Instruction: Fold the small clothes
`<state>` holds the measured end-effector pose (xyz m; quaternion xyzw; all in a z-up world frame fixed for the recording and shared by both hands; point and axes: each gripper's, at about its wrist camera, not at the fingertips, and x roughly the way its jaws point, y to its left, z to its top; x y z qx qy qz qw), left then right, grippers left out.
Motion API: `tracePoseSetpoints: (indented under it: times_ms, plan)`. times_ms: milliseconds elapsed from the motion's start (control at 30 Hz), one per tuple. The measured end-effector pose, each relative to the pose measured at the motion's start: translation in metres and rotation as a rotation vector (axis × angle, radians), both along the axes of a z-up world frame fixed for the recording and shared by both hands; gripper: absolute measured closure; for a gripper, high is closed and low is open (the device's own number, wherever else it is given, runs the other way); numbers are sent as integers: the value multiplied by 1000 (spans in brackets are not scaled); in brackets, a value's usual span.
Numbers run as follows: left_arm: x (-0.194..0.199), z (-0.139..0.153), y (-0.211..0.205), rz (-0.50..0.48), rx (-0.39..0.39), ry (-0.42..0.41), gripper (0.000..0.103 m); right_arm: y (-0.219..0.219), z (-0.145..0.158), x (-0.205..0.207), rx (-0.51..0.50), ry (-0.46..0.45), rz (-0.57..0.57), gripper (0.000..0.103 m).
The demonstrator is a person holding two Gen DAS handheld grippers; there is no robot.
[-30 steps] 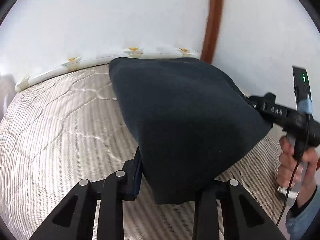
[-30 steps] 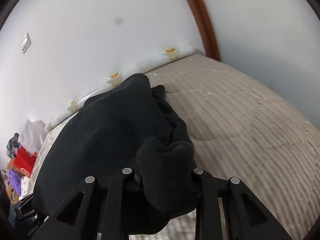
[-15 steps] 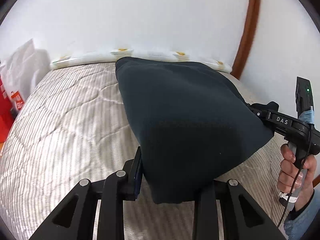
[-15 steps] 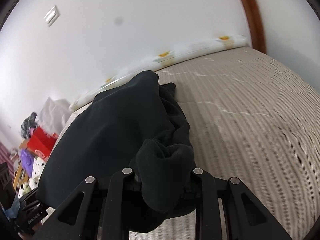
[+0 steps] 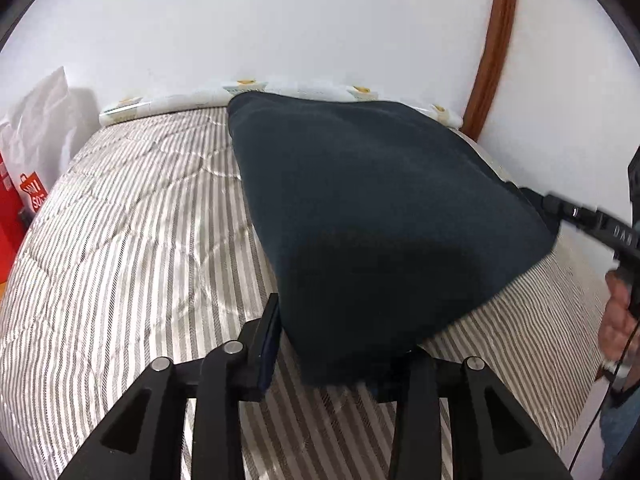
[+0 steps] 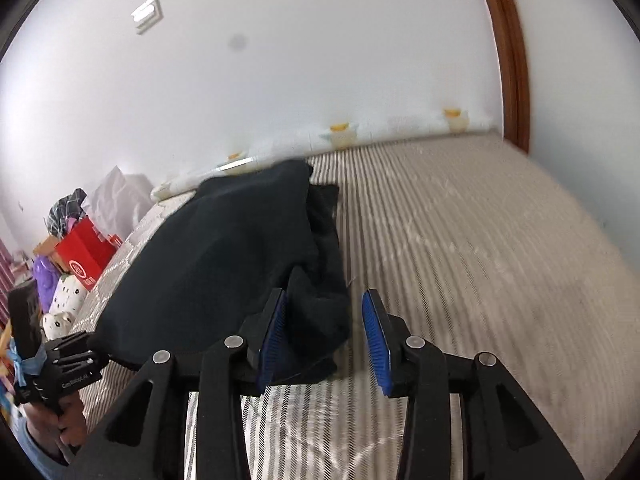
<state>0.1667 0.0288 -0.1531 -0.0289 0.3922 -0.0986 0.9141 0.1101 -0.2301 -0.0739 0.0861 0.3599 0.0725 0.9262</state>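
A dark navy garment hangs stretched above the striped mattress. My left gripper is shut on the garment's near corner, which drapes over the fingers. In the right wrist view the same garment sags between the grippers. My right gripper is open, its blue pads apart, with a bunched fold of cloth lying against the left pad. The right gripper also shows in the left wrist view at the garment's far right edge. The left gripper shows in the right wrist view.
A white wall and a patterned bolster run along the mattress's far edge. A brown door frame stands at the right. A red box, bags and soft toys sit beside the bed on the left.
My right gripper has opened and let go of the bunched cloth it held. Both grippers have swung, bringing more of the left side of the room into view.
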Motion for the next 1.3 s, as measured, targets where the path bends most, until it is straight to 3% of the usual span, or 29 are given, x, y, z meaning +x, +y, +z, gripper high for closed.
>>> tracePoseSetpoints:
  times_ms: [167, 300, 367, 433, 467, 500, 667, 800, 1067, 1300]
  plan:
    - [-23, 6, 3, -45, -36, -3, 60, 11, 10, 9, -4, -27, 58, 64]
    - [-42, 27, 14, -77, -128, -75, 49, 16, -7, 30, 11, 28, 72, 66]
    - [-40, 38, 17, -75, -131, -108, 47, 12, -17, 38, 47, 64, 64, 68]
    - [-28, 42, 18, -39, -94, -110, 47, 8, -23, 40, 79, 81, 66, 73]
    - [-21, 41, 18, -24, -85, -98, 47, 6, -25, 41, 97, 87, 74, 79]
    - [-9, 38, 19, -6, -73, -75, 47, 6, -25, 40, 108, 84, 90, 93]
    - [18, 16, 19, 11, -80, 13, 44, -21, -12, 16, 215, -34, 124, 100]
    - [17, 13, 18, 7, -70, 4, 44, -29, -38, 16, 186, 65, 91, 100]
    - [10, 17, 19, 18, -38, -27, 44, -16, -10, 16, 189, -4, 106, 94]
    - [10, 8, 18, 9, -35, 11, 43, -15, -40, 18, 74, 113, 61, 95]
